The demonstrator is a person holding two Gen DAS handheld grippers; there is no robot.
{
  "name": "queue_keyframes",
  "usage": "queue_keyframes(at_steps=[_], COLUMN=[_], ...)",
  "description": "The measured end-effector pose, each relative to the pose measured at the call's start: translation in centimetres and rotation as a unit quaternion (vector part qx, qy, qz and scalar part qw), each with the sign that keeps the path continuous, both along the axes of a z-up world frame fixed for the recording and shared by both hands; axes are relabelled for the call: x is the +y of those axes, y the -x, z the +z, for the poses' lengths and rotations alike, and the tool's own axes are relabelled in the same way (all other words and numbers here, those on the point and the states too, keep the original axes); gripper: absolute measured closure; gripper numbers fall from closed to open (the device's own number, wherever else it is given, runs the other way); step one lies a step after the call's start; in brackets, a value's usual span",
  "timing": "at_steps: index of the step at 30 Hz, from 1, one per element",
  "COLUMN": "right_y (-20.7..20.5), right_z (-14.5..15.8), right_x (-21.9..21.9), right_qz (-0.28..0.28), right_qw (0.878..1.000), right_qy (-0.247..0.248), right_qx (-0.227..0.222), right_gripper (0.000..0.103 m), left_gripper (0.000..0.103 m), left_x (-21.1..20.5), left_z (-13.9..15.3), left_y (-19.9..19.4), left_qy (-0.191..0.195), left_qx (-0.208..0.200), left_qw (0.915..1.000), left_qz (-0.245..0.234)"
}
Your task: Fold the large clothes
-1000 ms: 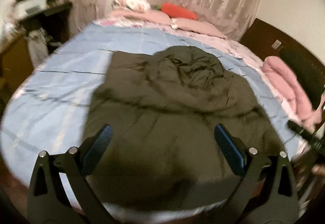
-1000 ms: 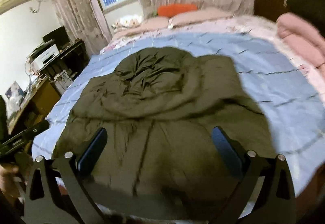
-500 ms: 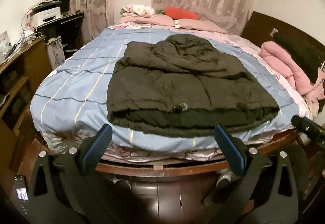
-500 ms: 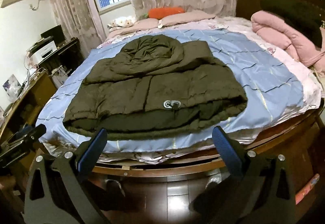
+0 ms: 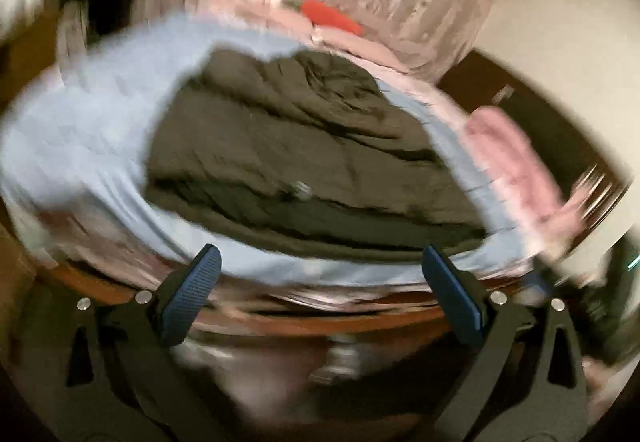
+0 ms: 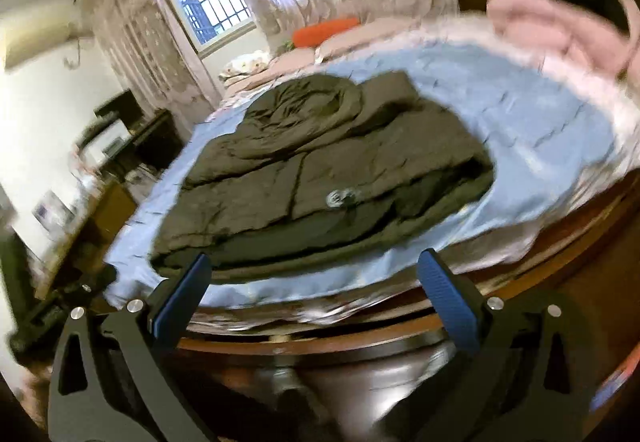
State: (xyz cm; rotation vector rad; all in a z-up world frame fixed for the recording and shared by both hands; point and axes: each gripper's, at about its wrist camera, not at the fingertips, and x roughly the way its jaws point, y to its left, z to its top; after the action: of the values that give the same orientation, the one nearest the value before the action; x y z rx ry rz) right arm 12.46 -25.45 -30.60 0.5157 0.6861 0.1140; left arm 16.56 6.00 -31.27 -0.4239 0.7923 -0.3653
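Note:
A dark olive padded jacket (image 5: 288,145) lies folded on the blue bedsheet (image 5: 80,145), its hood toward the pillows and a round metal snap (image 5: 302,191) near its front fold. It also shows in the right wrist view (image 6: 320,161). My left gripper (image 5: 320,282) is open and empty, held off the foot of the bed, short of the jacket. My right gripper (image 6: 316,282) is open and empty too, also at the bed's foot. Both views are blurred by motion and tilted.
The wooden bed frame (image 6: 400,338) edge runs just beyond both grippers. Pink bedding (image 5: 516,161) is piled at the right side. An orange pillow (image 6: 324,31) lies at the head. A dark desk with a printer (image 6: 116,137) stands left of the bed.
Both grippers pulled back from above the jacket to beyond the foot of the bed, and now swing and tilt, blurring the views. The jacket has not moved.

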Motion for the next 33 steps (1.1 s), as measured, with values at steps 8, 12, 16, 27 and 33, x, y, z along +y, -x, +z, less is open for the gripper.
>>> queue_keyframes(at_steps=[8, 12, 16, 27, 33], right_y=[-3.6, -5.5, -6.7, -9.8, -11.0], right_z=[-3.3, -5.7, -8.7, -14.0, -15.4], right_x=[-3.1, -3.5, -3.5, -4.0, -4.2], right_qz=[-0.006, -0.006, -0.019, -0.04, -0.043], right_qw=[0.975, 0.955, 0.928, 0.894, 0.891], right_qy=[-0.219, -0.291, -0.363, -0.436, -0.439], right_qx=[0.039, 0.059, 0.082, 0.101, 0.107], right_gripper=[0.001, 0.001, 0.001, 0.001, 0.001], left_gripper=[0.002, 0.002, 0.002, 0.002, 0.002], left_x=[1.8, 2.0, 2.1, 1.3, 0.6], left_z=[-5.2, -8.4, -11.3, -14.4, -16.3], left_y=[-3.9, -5.6, -7.0, -9.7, -10.4], left_qy=[0.204, 0.298, 0.335, 0.354, 0.356], left_qx=[0.12, 0.173, 0.21, 0.209, 0.219], left_qw=[0.9717, 0.9386, 0.917, 0.9075, 0.9029], left_qz=[0.004, 0.018, 0.054, 0.089, 0.1])
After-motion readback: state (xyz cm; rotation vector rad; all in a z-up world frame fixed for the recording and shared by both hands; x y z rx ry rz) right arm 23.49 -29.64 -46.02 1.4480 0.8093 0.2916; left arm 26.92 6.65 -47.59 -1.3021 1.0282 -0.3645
